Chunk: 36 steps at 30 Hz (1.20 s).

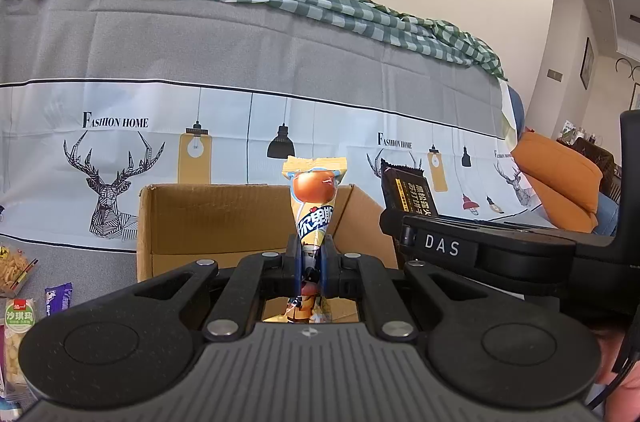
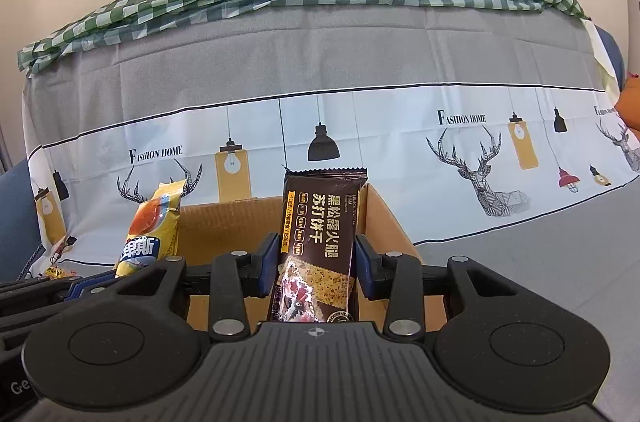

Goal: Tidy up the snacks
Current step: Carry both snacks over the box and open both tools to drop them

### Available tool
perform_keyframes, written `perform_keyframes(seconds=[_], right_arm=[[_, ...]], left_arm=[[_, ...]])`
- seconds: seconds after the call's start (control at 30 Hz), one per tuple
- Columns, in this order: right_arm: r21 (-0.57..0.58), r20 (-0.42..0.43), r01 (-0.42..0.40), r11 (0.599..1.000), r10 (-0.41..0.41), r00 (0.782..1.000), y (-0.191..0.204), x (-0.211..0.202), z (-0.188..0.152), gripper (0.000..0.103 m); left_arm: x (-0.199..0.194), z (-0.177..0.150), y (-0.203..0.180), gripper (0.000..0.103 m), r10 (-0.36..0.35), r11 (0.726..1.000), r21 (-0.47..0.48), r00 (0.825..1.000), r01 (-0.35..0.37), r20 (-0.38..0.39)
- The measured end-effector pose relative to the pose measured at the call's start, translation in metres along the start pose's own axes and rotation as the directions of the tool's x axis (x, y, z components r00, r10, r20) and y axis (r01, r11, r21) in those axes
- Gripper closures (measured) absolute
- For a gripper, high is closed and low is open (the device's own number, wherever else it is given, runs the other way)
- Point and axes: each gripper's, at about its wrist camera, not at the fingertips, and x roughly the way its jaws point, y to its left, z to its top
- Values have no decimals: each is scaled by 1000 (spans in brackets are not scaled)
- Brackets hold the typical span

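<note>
In the left wrist view my left gripper (image 1: 311,258) is shut on the narrow lower end of a yellow snack packet (image 1: 316,198). The packet stands upright over the open cardboard box (image 1: 200,218). To its right a dark brown cracker packet (image 1: 408,192) rises from the other gripper's black body. In the right wrist view my right gripper (image 2: 316,262) is shut on that brown cracker packet (image 2: 322,218), blue pads against its two long edges. It hangs upright above the box (image 2: 224,230). The yellow packet (image 2: 150,230) shows at the left.
The box stands on a grey cloth with deer and lamp prints (image 1: 280,62) that drapes up a sofa back. Loose snacks lie at the left: a noodle bag (image 1: 12,266), a purple packet (image 1: 58,296) and a green-labelled packet (image 1: 18,326). An orange cushion (image 1: 560,174) lies at the right.
</note>
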Motion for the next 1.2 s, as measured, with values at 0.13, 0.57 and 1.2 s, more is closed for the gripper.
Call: perform_keyframes(seconds=[0.13,0.57,1.2], right_arm=[[-2,1,0,1000,0,1000,0,-1,-1,62],[-4,6,1,1000,-1,1000,0,0,-2,62],[-6,15,3,1000,-3,1000,-3,-1,-2,62]], left_arm=[[0,-1,0,95,0,1000,3,1000,0,-1],[1,1,-1,95,0,1000,8,1000,0,2],[0,1,-4,95,-6,1000,14,1000,6,10]])
